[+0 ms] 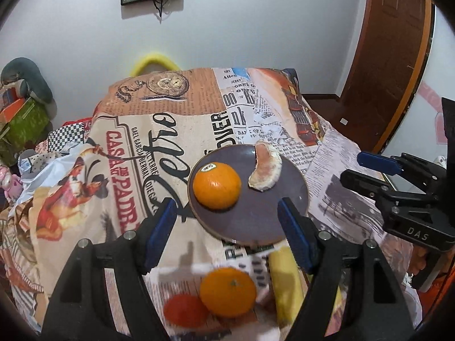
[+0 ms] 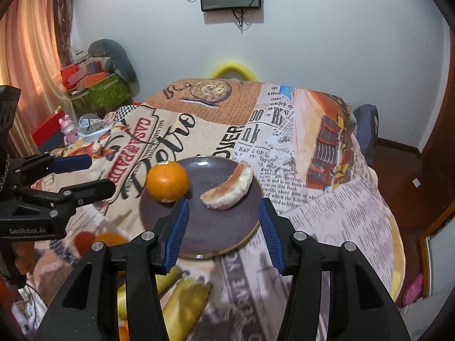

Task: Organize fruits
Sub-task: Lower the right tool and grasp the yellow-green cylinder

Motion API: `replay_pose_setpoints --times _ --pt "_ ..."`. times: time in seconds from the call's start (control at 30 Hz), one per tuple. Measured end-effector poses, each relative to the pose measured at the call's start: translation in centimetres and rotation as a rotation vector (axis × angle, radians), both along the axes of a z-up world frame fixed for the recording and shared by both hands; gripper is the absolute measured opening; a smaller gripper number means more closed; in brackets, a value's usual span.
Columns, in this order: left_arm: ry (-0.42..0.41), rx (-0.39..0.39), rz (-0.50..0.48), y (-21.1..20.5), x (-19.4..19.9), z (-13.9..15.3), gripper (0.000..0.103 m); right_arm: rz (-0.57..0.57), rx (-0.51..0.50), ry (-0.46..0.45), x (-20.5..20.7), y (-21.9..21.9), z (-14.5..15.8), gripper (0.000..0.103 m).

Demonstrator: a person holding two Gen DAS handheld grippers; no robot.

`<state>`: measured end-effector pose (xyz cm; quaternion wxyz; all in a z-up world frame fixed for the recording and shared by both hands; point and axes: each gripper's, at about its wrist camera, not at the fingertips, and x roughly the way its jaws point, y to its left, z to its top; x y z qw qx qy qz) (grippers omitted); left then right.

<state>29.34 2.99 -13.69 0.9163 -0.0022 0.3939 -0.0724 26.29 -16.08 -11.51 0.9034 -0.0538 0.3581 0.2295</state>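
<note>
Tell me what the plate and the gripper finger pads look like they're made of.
The plate looks like glazed ceramic: dark purple-brown, faint sheen, with a bare tan rim edge; coated wood can't be excluded. The right gripper's finger pads look like blue ribbed rubber or soft plastic, matte, with fine ridges, mounted on black hard-plastic fingers.

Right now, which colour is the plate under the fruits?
Dark purplish brown, with a lighter tan rim. The plate shows best in the right wrist view.
</note>
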Motion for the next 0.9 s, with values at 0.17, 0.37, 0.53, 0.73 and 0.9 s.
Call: replay_pose_setpoints --times 0.17,0.37,0.53,0.73,0.9 --pt "-0.005 -0.010 0.004 0.3 -2.7 0.7 0.073 -0.014 0.022 0.004 -2.1 -0.3 0.3 0.047" --pt "0.013 -0.014 0.015 1.0 -5.2 0.0 0.073 -0.020 0.015 0.032 -4.2 -0.2 -0.8 0.047" --pt "0.064 -0.025 0.018 1.4 -6.2 -2.0 0.073 -0.033 0.021 0.063 -5.6 -0.1 -2.1 0.047" --pt "0.137 -0.028 0.012 1.5 -6.1 -5.2 0.073 -0.056 0.004 0.139 -5.7 0.2 -5.1 0.047" --pt "0.187 -0.025 -0.004 1.4 -5.8 -7.2 0.073 -0.048 -0.027 0.196 -5.1 0.8 -7.4 0.047"
